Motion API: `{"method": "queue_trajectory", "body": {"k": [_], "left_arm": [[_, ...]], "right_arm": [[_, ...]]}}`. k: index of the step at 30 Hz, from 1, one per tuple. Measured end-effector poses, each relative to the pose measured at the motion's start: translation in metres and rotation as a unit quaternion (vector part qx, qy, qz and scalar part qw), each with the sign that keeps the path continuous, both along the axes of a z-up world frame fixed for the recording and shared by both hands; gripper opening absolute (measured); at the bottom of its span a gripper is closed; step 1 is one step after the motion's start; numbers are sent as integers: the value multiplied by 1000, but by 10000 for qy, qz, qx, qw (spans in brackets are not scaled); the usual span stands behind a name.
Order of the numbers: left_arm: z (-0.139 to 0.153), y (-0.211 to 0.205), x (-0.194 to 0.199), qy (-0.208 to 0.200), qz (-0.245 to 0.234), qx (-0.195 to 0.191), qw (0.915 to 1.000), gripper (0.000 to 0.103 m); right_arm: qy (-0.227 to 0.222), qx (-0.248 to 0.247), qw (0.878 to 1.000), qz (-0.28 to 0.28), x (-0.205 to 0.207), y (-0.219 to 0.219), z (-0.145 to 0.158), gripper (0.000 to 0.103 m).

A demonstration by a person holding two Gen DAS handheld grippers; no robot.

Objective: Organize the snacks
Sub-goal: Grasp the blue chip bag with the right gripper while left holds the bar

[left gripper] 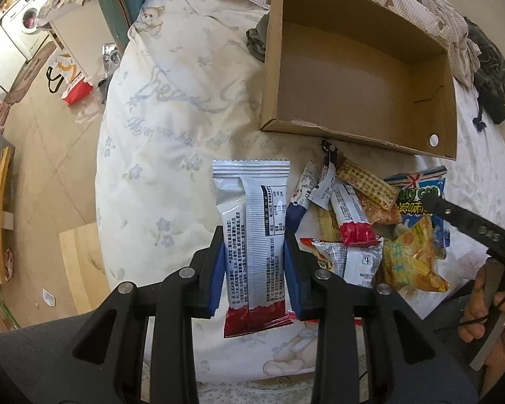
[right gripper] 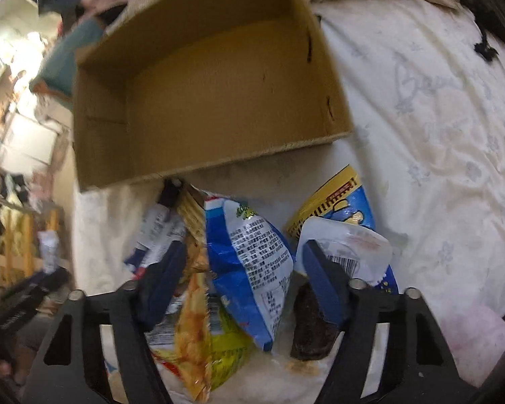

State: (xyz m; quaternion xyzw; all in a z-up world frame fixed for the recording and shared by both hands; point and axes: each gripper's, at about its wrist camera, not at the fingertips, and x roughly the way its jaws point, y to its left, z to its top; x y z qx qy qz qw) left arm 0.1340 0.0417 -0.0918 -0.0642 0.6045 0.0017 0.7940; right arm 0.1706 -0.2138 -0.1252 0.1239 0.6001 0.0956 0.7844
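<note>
My left gripper (left gripper: 254,235) is shut on a white and red snack packet (left gripper: 252,232), held upright above the bedsheet. An empty cardboard box (left gripper: 357,77) lies ahead to the right; it also shows in the right wrist view (right gripper: 219,101). A pile of snack packets (left gripper: 363,225) lies just in front of the box. My right gripper (right gripper: 244,256) is open, its fingers on either side of a blue and white snack bag (right gripper: 252,262) in the pile. The right gripper also shows at the right edge of the left wrist view (left gripper: 468,222).
The snacks and box rest on a white floral bedsheet (left gripper: 171,128). A checked quilt (left gripper: 421,3) is bunched behind the box, with dark cloth (left gripper: 491,77) at far right. The floor (left gripper: 50,155) lies left of the bed, with a red and white bag (left gripper: 70,80).
</note>
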Motion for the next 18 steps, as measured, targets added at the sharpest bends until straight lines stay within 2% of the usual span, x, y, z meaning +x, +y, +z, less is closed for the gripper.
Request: {"method": "queue_trajectory", "body": {"k": [2, 3, 5, 9, 14, 18], "left_arm": [[-1, 0, 1, 5, 2, -13, 10000, 28], [-1, -1, 1, -2, -12, 3, 10000, 28], [0, -2, 0, -32, -37, 69, 10000, 28], [0, -3, 0, -76, -80, 193, 9998, 28], [2, -4, -1, -136, -38, 134, 9998, 27], [7, -5, -2, -272, -36, 223, 9994, 28]], "right_arm": [[59, 78, 10000, 10, 2, 2, -4, 48], [63, 98, 9999, 56, 2, 3, -4, 46], [-88, -34, 9998, 169, -2, 5, 2, 31], [-519, -29, 9984, 211, -14, 3, 20, 27], [-647, 265, 9975, -10, -27, -20, 36, 26], [-998, 365, 9943, -96, -42, -35, 57, 26]]}}
